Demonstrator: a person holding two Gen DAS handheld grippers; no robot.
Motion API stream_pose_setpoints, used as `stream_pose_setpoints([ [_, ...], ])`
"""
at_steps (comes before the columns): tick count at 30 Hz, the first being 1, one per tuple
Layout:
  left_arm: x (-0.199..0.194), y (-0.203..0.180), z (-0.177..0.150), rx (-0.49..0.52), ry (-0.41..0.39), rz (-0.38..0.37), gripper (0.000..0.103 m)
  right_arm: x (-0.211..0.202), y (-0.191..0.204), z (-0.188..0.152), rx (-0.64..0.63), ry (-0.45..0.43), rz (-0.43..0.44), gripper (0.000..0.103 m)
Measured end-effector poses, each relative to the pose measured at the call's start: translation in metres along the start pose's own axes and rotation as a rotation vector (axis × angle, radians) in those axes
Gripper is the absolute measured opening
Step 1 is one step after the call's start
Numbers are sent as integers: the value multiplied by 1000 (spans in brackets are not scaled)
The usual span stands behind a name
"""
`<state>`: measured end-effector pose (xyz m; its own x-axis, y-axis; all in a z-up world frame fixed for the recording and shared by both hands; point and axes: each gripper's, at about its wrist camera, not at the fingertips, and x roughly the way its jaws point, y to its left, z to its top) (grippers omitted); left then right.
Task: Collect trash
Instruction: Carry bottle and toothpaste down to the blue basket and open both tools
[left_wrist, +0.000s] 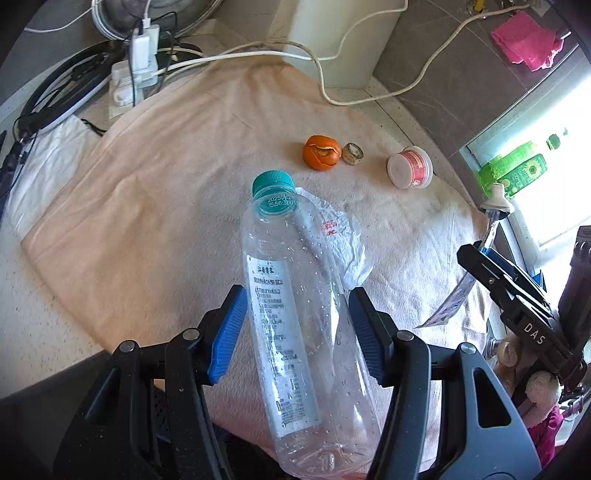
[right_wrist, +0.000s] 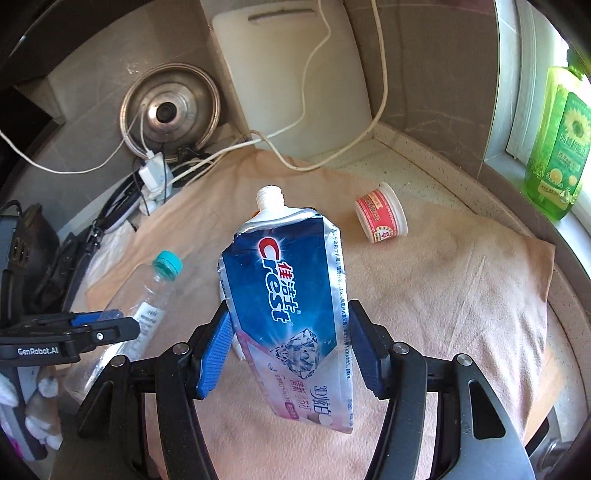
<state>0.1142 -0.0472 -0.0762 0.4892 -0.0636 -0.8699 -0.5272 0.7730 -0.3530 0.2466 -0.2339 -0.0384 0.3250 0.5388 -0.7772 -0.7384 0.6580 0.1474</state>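
My left gripper (left_wrist: 297, 317) is shut on a clear plastic bottle (left_wrist: 291, 317) with a teal cap, held above the beige cloth (left_wrist: 147, 221). My right gripper (right_wrist: 288, 339) is shut on a flattened Crest toothpaste tube (right_wrist: 291, 306) with no cap, held upright over the cloth (right_wrist: 443, 295). The bottle also shows at the left of the right wrist view (right_wrist: 147, 295). On the cloth lie an orange peel (left_wrist: 320, 152), a small brown cork-like piece (left_wrist: 353, 153), a small red-and-white cup on its side (left_wrist: 410, 167) (right_wrist: 382, 214), and a crumpled clear wrapper (left_wrist: 343, 236) behind the bottle.
Power strip with chargers (left_wrist: 136, 70) and white cables (right_wrist: 306, 162) at the back. A metal lid (right_wrist: 170, 110) and a white board (right_wrist: 291, 74) lean on the wall. A green bottle (right_wrist: 557, 147) stands on the window sill at right. A pink cloth (left_wrist: 528, 37) hangs at upper right.
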Motion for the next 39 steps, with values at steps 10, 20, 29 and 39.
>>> stream_pose_setpoints([
  [10, -32, 28, -34, 42, 7, -22, 59, -34, 25, -20, 28, -48, 5, 59],
  [20, -63, 77, -72, 72, 47, -75, 59, -69, 89, -56, 74, -105, -1, 59],
  [29, -83, 123, -117, 99, 104, -91, 59, -76, 158, -97, 70, -105, 19, 59],
  [39, -87, 168, -161, 77, 156, -87, 59, -63, 220, -141, 54, -62, 47, 59],
])
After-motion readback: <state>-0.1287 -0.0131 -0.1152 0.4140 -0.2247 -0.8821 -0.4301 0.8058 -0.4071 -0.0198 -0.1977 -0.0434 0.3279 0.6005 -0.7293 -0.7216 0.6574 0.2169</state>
